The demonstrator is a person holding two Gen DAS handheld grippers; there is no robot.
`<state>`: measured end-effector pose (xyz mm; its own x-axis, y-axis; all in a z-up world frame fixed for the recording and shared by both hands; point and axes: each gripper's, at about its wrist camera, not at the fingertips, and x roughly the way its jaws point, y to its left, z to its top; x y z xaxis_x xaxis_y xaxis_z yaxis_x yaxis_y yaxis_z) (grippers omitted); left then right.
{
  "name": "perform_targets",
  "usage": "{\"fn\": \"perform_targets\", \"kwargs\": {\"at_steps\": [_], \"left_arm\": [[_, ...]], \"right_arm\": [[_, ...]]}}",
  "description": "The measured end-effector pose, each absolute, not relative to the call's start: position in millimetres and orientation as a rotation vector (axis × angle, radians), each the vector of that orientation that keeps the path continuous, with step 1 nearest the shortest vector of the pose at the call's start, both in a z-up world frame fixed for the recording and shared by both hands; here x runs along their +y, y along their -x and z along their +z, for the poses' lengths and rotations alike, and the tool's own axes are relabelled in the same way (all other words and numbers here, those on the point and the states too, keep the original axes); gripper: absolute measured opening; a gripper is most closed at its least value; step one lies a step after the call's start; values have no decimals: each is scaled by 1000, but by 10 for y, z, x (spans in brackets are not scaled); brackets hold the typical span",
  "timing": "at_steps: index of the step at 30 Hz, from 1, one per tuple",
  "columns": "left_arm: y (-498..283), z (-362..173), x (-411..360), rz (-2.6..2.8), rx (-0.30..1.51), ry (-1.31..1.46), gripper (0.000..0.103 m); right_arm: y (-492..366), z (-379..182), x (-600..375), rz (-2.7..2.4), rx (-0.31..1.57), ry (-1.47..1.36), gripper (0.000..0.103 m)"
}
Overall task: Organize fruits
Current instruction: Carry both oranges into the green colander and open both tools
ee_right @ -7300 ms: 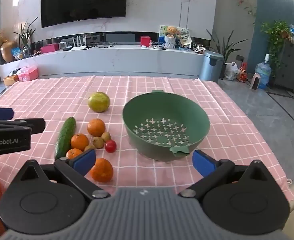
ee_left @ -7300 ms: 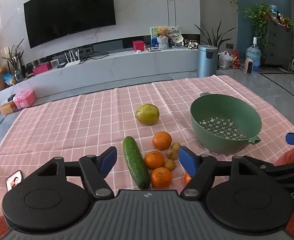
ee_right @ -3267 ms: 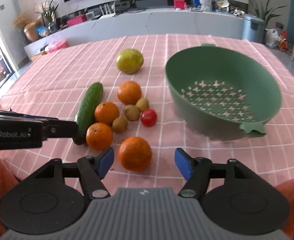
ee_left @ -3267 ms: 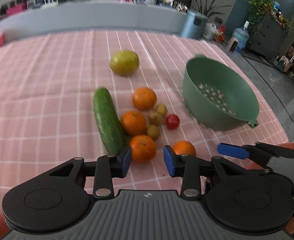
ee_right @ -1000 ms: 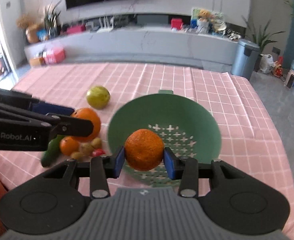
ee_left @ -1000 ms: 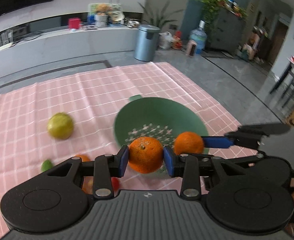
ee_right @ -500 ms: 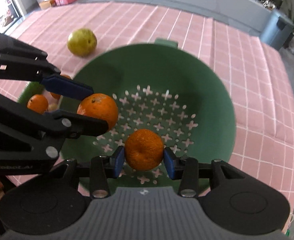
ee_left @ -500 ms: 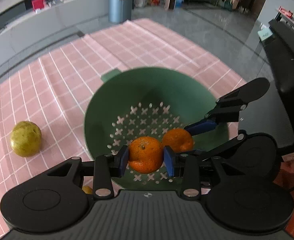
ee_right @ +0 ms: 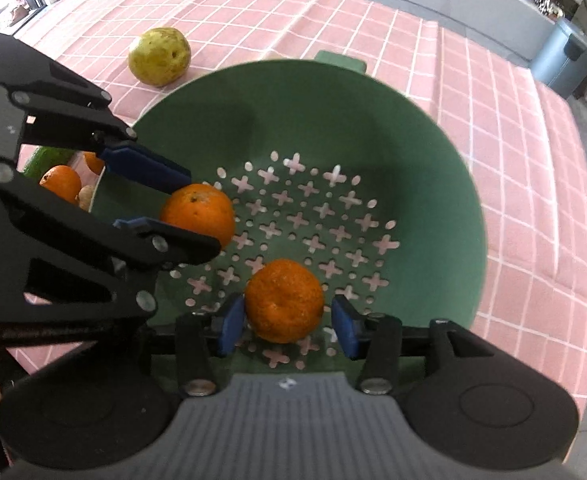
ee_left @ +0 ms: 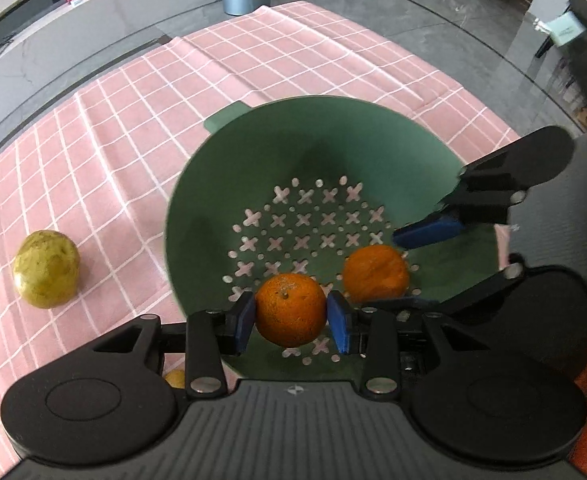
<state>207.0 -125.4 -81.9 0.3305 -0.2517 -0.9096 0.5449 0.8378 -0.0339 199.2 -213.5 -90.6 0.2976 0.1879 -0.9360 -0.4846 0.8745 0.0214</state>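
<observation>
Your left gripper was clamped on an orange above the green colander; your right gripper had let go, pads clear of the second orange on the perforated floor. A yellow-green fruit lay at nine o'clock on the pink checked cloth.

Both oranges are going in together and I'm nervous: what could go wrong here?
The left gripper and right gripper crowd the colander, so their fingers could knock together. The left orange, once released, may roll into the right orange.
</observation>
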Motion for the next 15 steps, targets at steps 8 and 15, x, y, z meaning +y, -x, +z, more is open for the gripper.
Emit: {"fn": "perform_targets", "kwargs": {"at_steps": [8, 15], "left_arm": [[-1872, -504, -1122, -539, 1046, -266, 51], [-1464, -31, -730, -482, 902, -202, 51]], "right_arm": [[-1751, -561, -2119, 404, 1099, 304, 57], [-1301, -142, -2168, 302, 898, 151, 63]]}}
